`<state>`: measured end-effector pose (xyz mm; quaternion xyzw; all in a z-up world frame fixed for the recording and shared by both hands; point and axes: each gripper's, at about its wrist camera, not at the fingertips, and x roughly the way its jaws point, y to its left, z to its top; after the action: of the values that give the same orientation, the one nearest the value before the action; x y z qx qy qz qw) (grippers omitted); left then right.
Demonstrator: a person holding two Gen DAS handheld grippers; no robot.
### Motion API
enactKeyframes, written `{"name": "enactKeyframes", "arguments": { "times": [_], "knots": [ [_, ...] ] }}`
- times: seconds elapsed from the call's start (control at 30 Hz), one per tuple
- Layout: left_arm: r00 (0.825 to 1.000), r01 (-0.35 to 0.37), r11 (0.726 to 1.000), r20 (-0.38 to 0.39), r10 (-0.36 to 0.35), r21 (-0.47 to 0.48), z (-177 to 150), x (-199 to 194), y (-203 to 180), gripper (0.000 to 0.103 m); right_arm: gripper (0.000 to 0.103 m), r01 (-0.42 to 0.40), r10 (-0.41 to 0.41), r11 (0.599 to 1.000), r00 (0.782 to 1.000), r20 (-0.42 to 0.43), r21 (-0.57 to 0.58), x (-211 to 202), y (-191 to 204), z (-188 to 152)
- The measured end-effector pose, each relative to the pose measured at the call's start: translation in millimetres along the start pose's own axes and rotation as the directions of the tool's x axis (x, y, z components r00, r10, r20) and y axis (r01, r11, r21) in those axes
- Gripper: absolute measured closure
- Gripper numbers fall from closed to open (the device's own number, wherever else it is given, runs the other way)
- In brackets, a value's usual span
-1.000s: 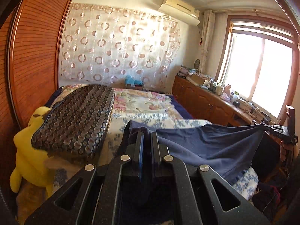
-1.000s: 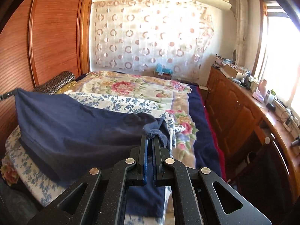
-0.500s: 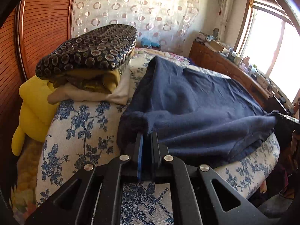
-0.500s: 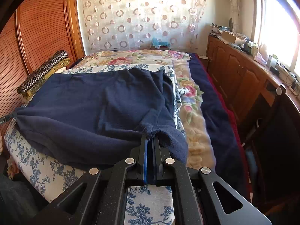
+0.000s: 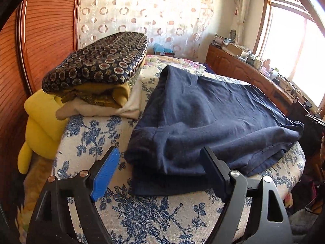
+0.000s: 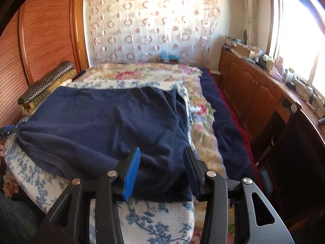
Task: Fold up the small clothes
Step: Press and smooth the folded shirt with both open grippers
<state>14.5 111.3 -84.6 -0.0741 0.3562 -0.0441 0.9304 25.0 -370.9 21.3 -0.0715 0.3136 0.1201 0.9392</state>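
At the near edge of the bed [image 5: 142,213], the navy garment [image 5: 203,118] is laid flat on the blue-floral cover, its near hem bunched. Jaws of the left hand-held gripper [image 5: 160,172] and right hand-held gripper [image 6: 161,170] have just been opening; both are parted, cloth between them but unpinched. Release step is judged done. Next, a fresh pinch on one side edge is needed for the fold.
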Motion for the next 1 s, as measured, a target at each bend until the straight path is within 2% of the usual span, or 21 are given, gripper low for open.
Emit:
{"name": "enactKeyframes", "arguments": {
  "times": [0.03,0.07,0.17,0.23,0.5,0.77,1.0],
  "knots": [
    [1.0,0.001,1.0,-0.004,-0.001,-0.007,0.5,1.3,1.2,0.019,0.041,-0.005,0.006,1.0,1.0,0.01,-0.004,-2.0,4.1,-0.2],
    [1.0,0.005,1.0,-0.008,-0.005,-0.014,0.6,3.5,2.6,0.019,0.038,-0.015,0.015,1.0,1.0,0.019,-0.009,-3.0,8.3,-0.6],
    [0.999,-0.001,1.0,-0.034,0.0,-0.02,-2.0,11.0,4.2,0.019,0.037,-0.065,0.065,0.997,0.998,0.02,-0.028,3.6,22.7,-4.1],
    [0.998,-0.022,0.999,-0.052,0.021,-0.03,-3.8,15.8,5.8,0.019,0.031,-0.086,0.086,0.996,0.996,0.001,-0.036,14.2,32.1,-8.5],
    [0.995,-0.063,0.998,-0.079,0.061,-0.025,-9.4,22.5,9.3,0.019,0.03,-0.148,0.144,0.988,0.986,-0.088,-0.045,66.1,63.5,-26.2],
    [0.993,-0.069,0.997,-0.095,0.066,-0.029,-11.0,26.3,11.7,0.019,0.03,-0.142,0.135,0.989,0.981,-0.141,-0.043,99.1,72.3,-36.5],
    [0.994,-0.062,0.996,-0.093,0.056,-0.059,-12.1,27.4,14.7,0.019,0.027,-0.112,0.105,0.992,0.988,-0.112,-0.065,99.4,79.9,-43.8]
  ]
}}
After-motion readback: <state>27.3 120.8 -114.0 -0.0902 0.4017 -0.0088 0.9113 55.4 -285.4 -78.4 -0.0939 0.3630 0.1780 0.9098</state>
